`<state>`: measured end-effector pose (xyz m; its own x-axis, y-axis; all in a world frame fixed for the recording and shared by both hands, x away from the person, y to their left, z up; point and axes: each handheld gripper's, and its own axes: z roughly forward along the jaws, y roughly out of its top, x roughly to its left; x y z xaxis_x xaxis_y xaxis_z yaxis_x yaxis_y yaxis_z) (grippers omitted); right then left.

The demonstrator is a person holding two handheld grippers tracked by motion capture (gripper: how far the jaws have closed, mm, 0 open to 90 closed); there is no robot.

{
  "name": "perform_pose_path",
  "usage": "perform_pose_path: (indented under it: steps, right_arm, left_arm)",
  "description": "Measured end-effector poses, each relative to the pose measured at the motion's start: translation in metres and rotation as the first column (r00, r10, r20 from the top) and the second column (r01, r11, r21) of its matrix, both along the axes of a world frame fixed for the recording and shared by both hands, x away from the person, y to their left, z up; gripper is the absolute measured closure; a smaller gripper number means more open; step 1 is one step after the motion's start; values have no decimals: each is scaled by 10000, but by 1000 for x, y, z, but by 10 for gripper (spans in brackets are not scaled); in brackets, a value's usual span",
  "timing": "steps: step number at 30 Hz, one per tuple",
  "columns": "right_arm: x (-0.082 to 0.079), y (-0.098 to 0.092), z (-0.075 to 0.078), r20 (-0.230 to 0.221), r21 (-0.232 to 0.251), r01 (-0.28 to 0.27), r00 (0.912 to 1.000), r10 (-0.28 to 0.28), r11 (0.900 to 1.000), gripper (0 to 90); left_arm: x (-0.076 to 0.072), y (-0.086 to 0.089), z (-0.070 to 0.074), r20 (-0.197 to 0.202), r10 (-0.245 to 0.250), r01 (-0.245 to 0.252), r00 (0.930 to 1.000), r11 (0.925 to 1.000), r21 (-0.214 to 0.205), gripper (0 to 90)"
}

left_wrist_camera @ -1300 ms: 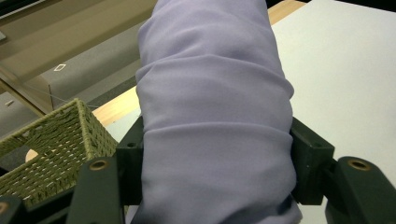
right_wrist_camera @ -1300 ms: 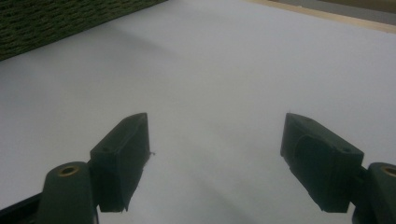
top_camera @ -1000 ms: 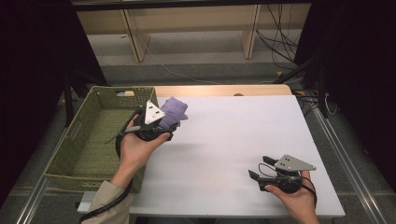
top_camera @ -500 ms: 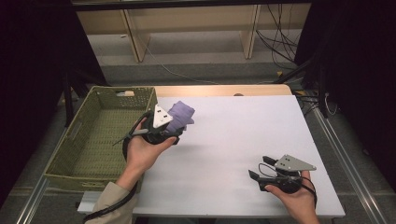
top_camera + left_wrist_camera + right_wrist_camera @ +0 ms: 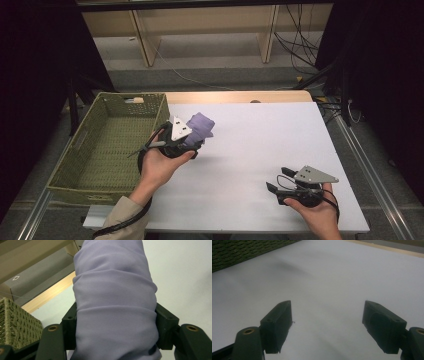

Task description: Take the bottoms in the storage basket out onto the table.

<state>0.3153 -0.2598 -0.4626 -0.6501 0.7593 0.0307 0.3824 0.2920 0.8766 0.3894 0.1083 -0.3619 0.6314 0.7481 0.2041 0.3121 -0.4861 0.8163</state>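
Rolled lilac cloth (image 5: 200, 128) left of frame centre, held above the white bench (image 5: 260, 150), just right of the green woven basket (image 5: 107, 145). Could slide out or unroll if squeezed too lightly. Left tongs (image 5: 196, 141) clamped on the roll, about half open around it. Right tongs (image 5: 279, 180) lower right, spread wide, holding nothing.

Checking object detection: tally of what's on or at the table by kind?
Purple cloth bundle: 1, clamped in the left claw
Green woven basket: 1
Claws: 2, the right claw open with nothing between its jaws
Total: 4
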Motion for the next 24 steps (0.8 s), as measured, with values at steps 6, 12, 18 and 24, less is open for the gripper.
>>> perform_pose_path:
  steps: [6, 12, 18, 24]
  right_arm:
    - [0, 0, 0, 6, -4, -1, 10000, 1, 10000, 247]
    - [0, 0, 0, 8, 10, 3, 10000, -3, 10000, 247]
    - [0, 0, 0, 17, 13, -5, 10000, 5, 10000, 247]
    - [0, 0, 0, 13, 9, 2, 10000, -2, 10000, 247]
  left_arm:
    - [-1, -6, -4, -104, -190, 191, 9998, 9997, 124, 372]
    - [-3, -12, -8, -168, -349, 352, 9993, 9991, 224, 372]
    - [-5, -18, -11, -233, -523, 531, 9984, 9980, 348, 372]
    - [-7, -23, -14, -324, -651, 663, 9974, 9970, 392, 371]
